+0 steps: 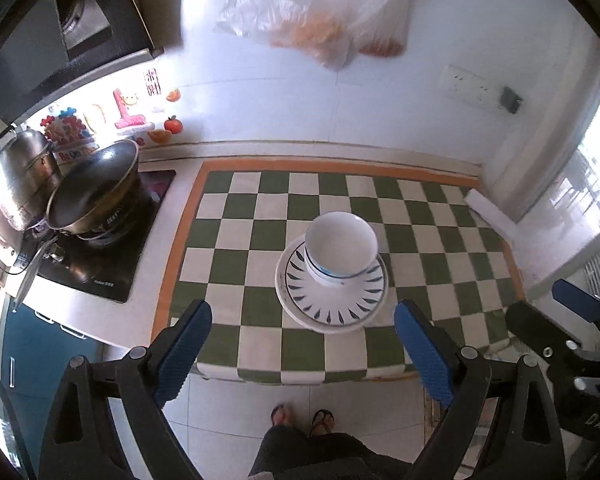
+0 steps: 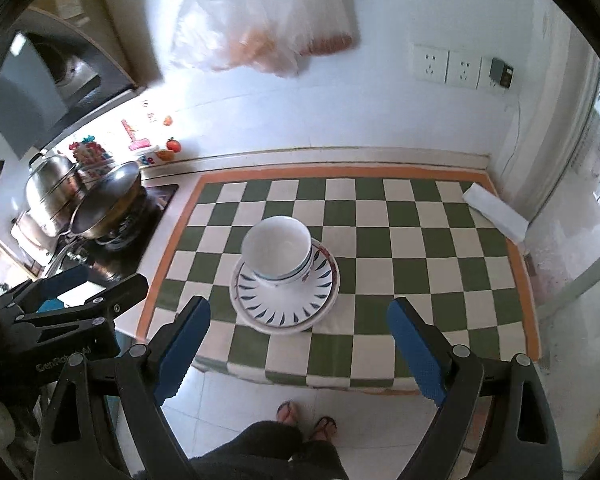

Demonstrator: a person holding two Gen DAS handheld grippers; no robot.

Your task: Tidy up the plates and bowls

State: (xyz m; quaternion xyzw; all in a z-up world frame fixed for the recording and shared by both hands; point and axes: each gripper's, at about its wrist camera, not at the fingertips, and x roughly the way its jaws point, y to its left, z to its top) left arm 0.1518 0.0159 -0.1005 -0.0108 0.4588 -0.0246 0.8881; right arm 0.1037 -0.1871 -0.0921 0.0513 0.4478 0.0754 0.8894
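A stack of white bowls [image 1: 341, 249] stands on a stack of plates [image 1: 332, 300] with a blue leaf pattern, on the green-and-white checkered mat [image 1: 260, 240]. The same bowls [image 2: 279, 251] and plates [image 2: 285, 296] show in the right wrist view. My left gripper [image 1: 303, 346] is open and empty, held above and in front of the stack. My right gripper [image 2: 299, 344] is open and empty, also above and in front of the stack. The right gripper shows in the left wrist view [image 1: 556, 316]; the left gripper shows in the right wrist view [image 2: 96, 284].
A wok [image 1: 96, 192] and a steel pot [image 1: 20, 172] sit on the black stove [image 1: 100, 264] to the left. A white folded cloth [image 2: 496, 210] lies at the mat's right edge. A plastic bag [image 1: 320, 12] hangs on the wall. My feet [image 1: 304, 418] are below the counter edge.
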